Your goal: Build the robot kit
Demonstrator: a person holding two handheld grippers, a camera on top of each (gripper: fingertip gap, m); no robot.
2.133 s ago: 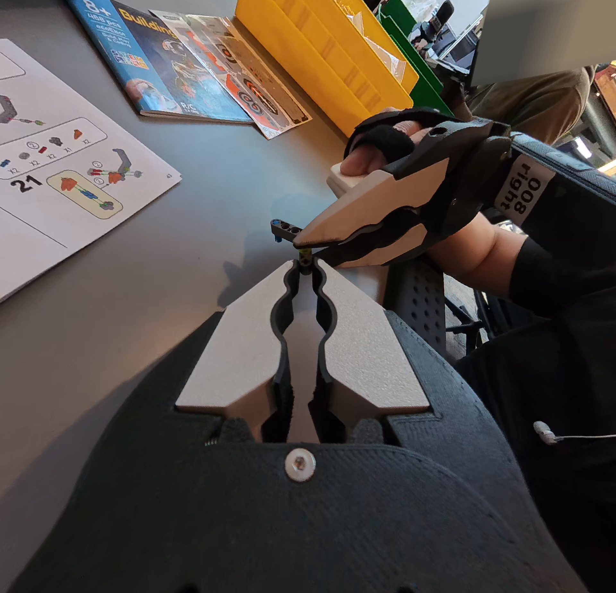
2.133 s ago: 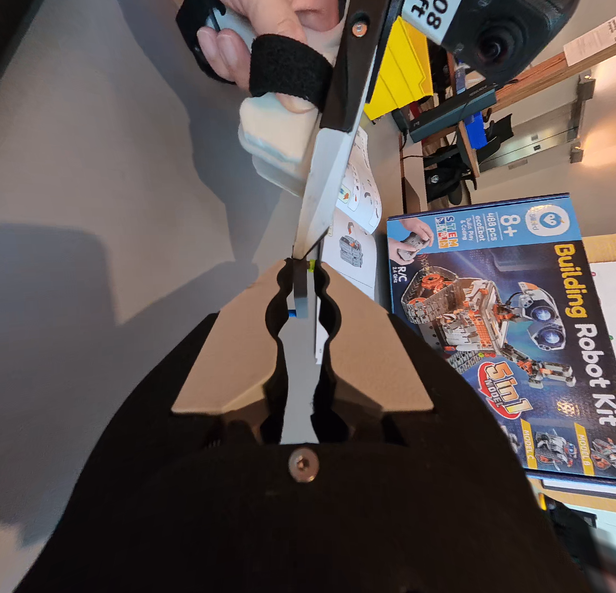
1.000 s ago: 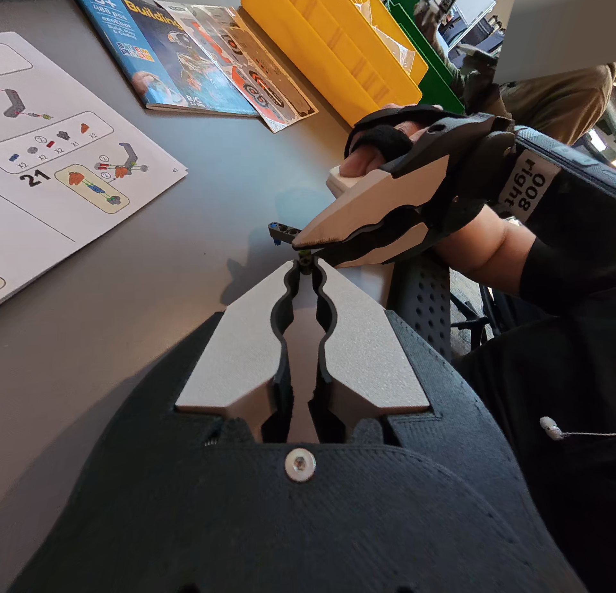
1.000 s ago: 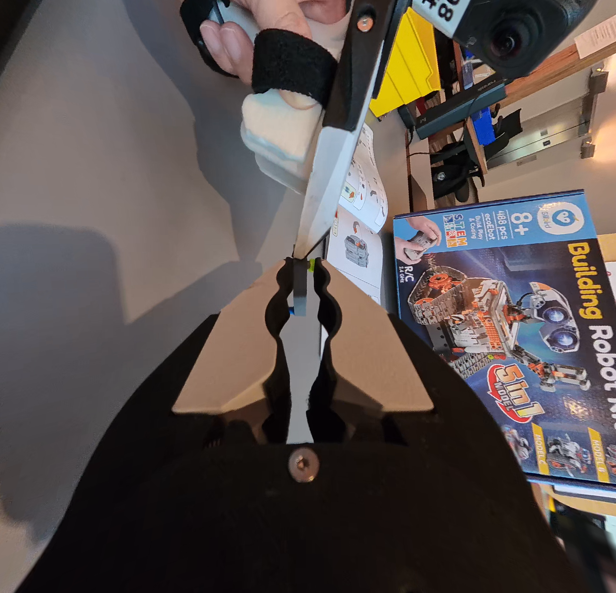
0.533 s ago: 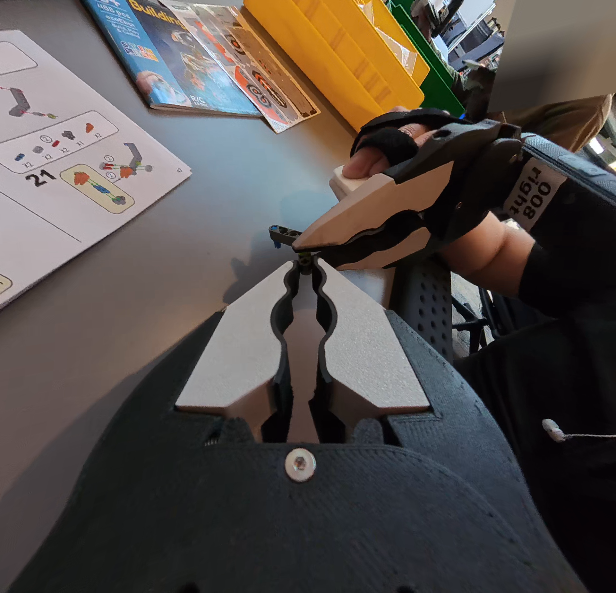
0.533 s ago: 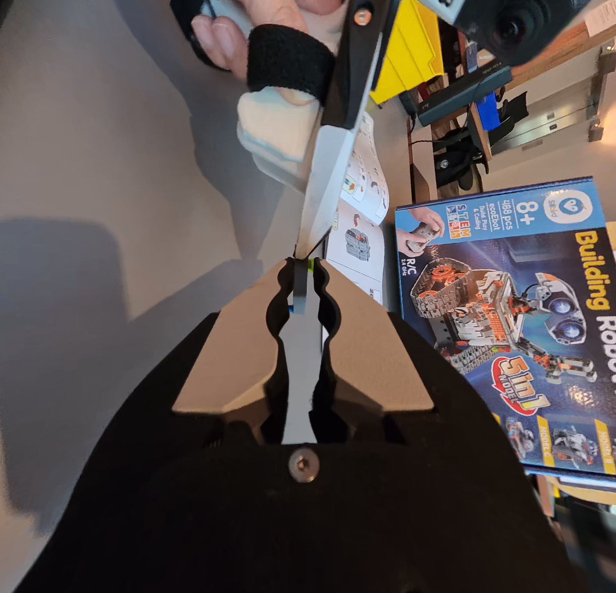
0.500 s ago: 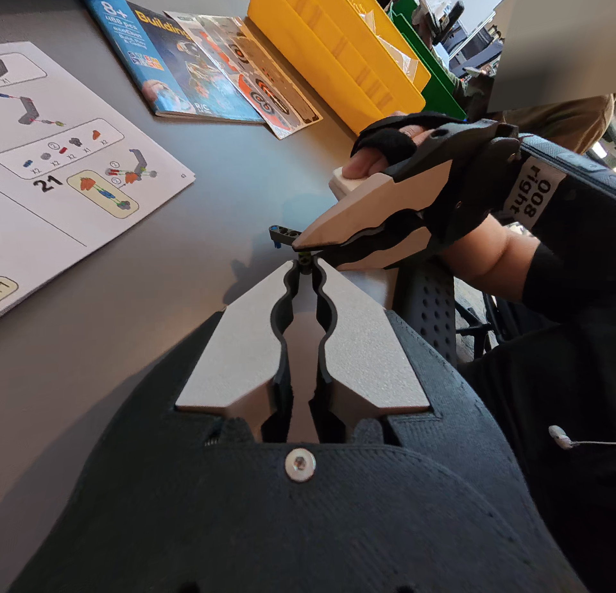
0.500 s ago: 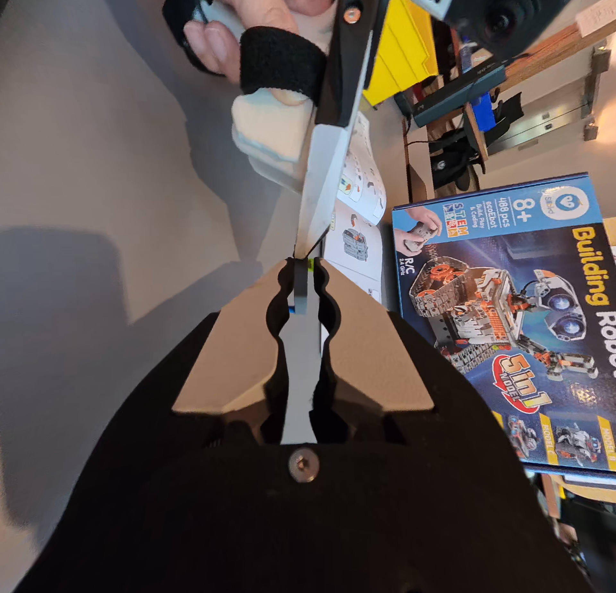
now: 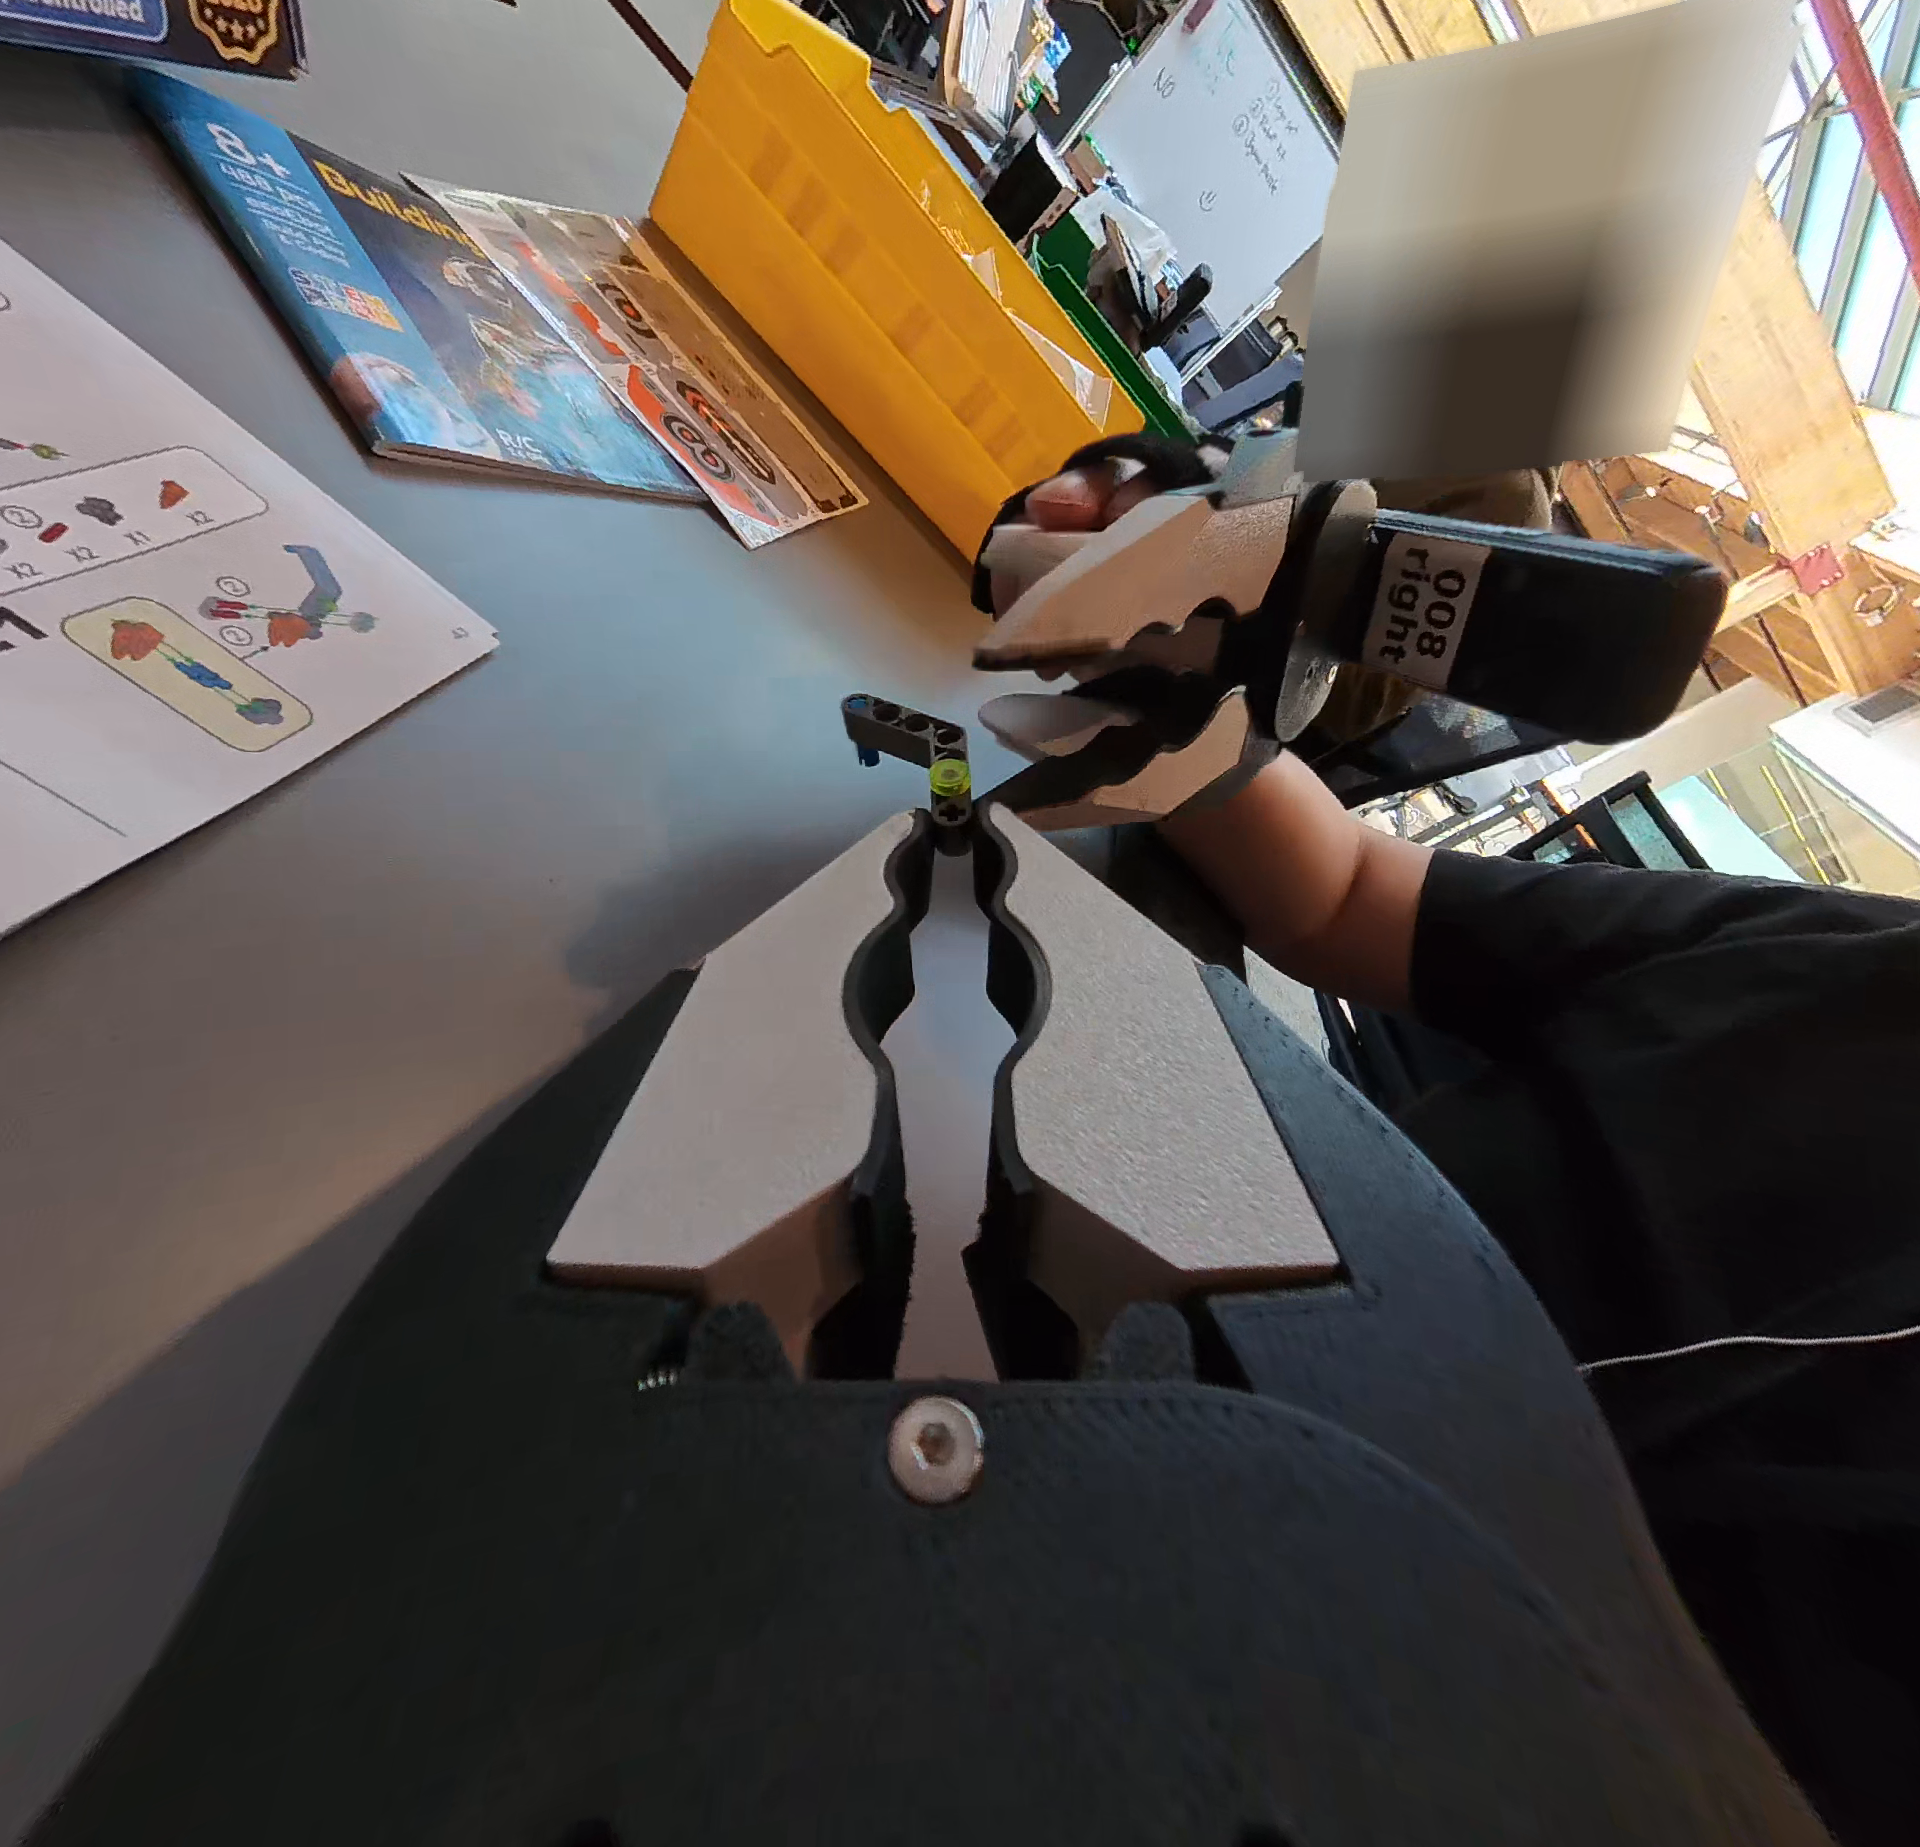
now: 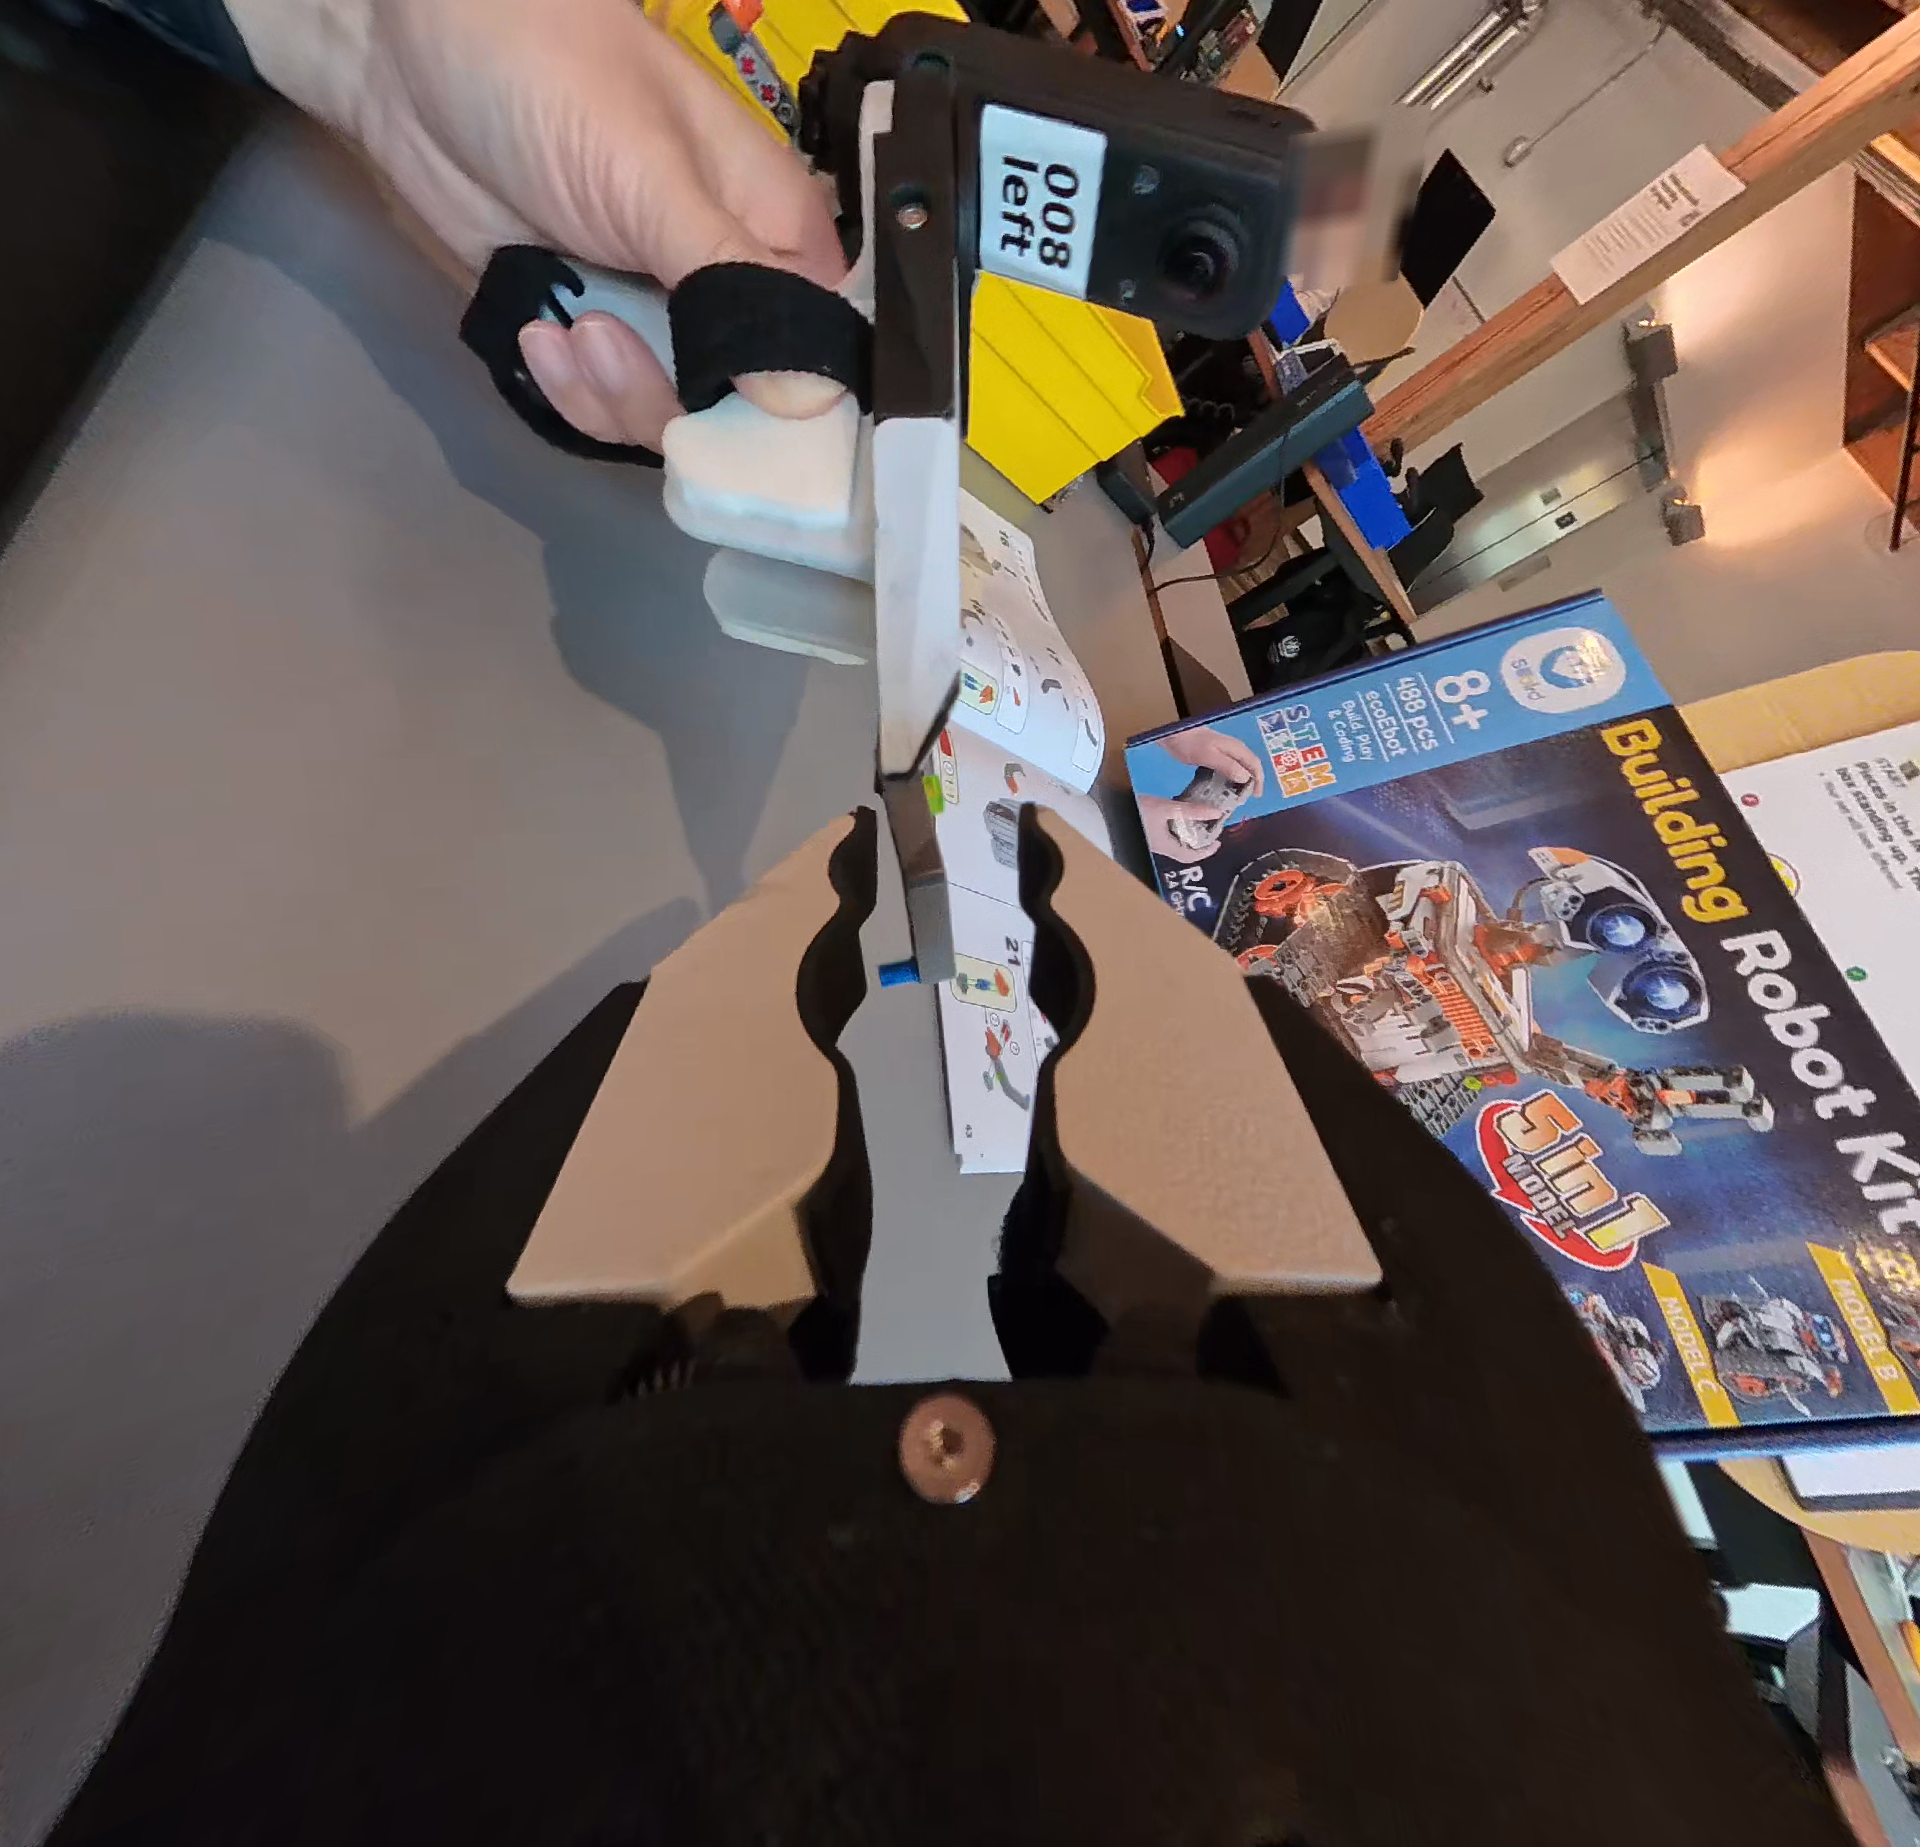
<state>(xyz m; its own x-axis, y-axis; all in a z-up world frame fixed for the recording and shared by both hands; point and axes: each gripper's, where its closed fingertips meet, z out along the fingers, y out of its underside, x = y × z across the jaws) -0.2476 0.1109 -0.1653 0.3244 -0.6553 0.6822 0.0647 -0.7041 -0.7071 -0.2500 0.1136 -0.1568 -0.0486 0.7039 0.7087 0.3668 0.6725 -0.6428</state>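
Yellow bin [image 9: 883,270] with clear plastic bags [image 9: 966,228]

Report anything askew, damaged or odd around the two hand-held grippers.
Nothing looks damaged or spilled. The left hand-held gripper pinches a small axle with a lime stud and grey angled beam; the right hand-held gripper is open beside it. The booklet lies flat.

A small dark grey bent beam [image 9: 902,732] with a row of round holes is held above the grey table [image 9: 312,966], clear of its surface. A blue pin [image 9: 858,752] projects from its far end, and a yellow-green round stud [image 9: 948,779] sits at its near end, where a black axle [image 9: 951,813] is pinched in the left gripper [image 9: 951,829]. The right gripper [image 10: 940,831] is spread wide around the beam, not touching it.
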